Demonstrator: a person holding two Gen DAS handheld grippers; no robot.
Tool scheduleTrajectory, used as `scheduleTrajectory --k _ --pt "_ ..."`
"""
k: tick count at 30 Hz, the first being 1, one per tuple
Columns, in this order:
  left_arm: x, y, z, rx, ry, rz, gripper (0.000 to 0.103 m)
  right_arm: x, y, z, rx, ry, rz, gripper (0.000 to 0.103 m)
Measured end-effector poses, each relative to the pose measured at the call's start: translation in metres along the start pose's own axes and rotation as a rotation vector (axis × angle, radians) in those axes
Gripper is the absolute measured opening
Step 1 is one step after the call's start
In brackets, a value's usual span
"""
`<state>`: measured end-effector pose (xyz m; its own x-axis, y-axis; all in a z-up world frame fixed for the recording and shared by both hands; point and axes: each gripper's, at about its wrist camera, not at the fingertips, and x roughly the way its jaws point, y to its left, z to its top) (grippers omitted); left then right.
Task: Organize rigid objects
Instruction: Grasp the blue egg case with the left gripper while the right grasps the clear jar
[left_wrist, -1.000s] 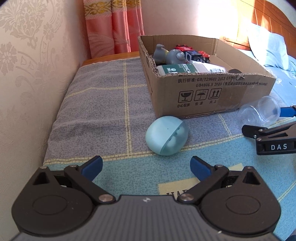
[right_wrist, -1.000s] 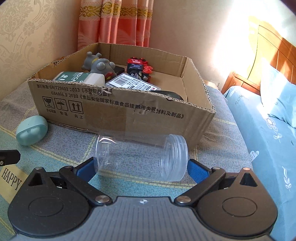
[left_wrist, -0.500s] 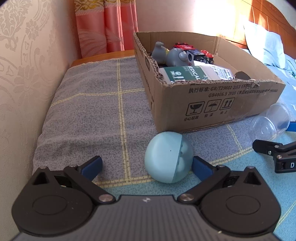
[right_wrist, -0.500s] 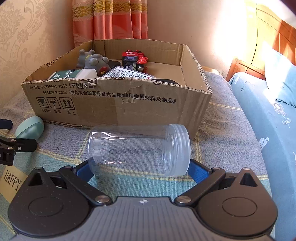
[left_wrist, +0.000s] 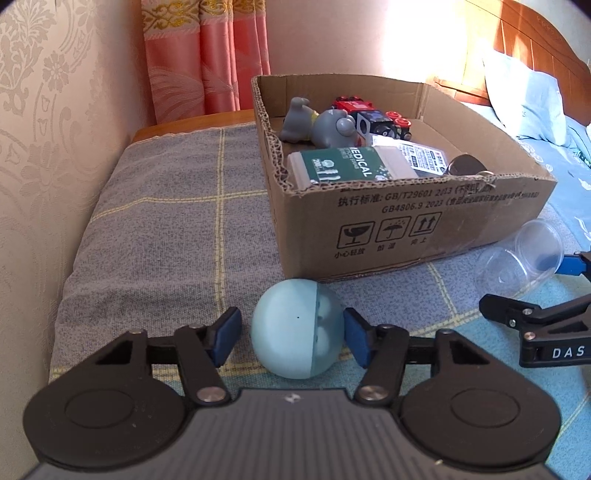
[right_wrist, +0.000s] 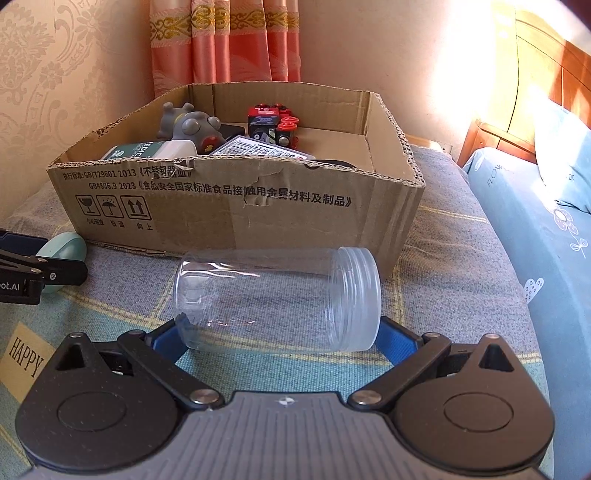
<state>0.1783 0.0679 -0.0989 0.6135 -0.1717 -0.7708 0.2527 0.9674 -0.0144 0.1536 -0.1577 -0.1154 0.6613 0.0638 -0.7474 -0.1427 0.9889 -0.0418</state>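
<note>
A pale blue egg-shaped case (left_wrist: 288, 332) lies on the blanket in front of the cardboard box (left_wrist: 406, 229). My left gripper (left_wrist: 291, 325) straddles it and its jaws are closing. The right pad touches the case; a narrow gap shows at the left pad. A clear plastic jar (right_wrist: 277, 295) lies on its side across my right gripper (right_wrist: 279, 332), whose blue pads bear on its base and its mouth. The left wrist view shows the jar (left_wrist: 524, 258) near the box's right corner. The case (right_wrist: 68, 245) shows at the left edge of the right wrist view.
The box (right_wrist: 240, 221) holds a grey toy figure (left_wrist: 317, 125), a red and black toy train (left_wrist: 369, 114) and a green medical pack (left_wrist: 340, 166). A patterned wall (left_wrist: 44, 147) runs along the left. Pink curtains (right_wrist: 229, 40) hang behind. A blue pillow (left_wrist: 524, 103) lies far right.
My left gripper has moved forward until the blue case sits between its fingers, and the jaws have narrowed around it. The jar has stayed between the right gripper's pads.
</note>
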Motion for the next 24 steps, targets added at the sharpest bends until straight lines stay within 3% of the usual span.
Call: scheduleTrajectory --k 2,17,20,24 --pt "-0.001 -0.002 0.0 -0.002 -0.001 0.001 0.052 0.0 0.0 0.0 -0.003 -0.001 0.002 0.103" --pt "-0.006 -0.005 -0.004 -0.013 -0.006 -0.015 0.052 -0.006 0.008 0.009 -0.046 -0.02 -0.001 0.103" --pt "-0.007 -0.006 -0.005 -0.019 -0.006 -0.015 0.052 -0.006 0.01 0.011 -0.062 -0.011 -0.005 0.094" --pt "-0.008 -0.006 -0.004 -0.015 0.003 -0.024 0.052 -0.008 0.01 0.014 -0.067 0.003 0.001 0.094"
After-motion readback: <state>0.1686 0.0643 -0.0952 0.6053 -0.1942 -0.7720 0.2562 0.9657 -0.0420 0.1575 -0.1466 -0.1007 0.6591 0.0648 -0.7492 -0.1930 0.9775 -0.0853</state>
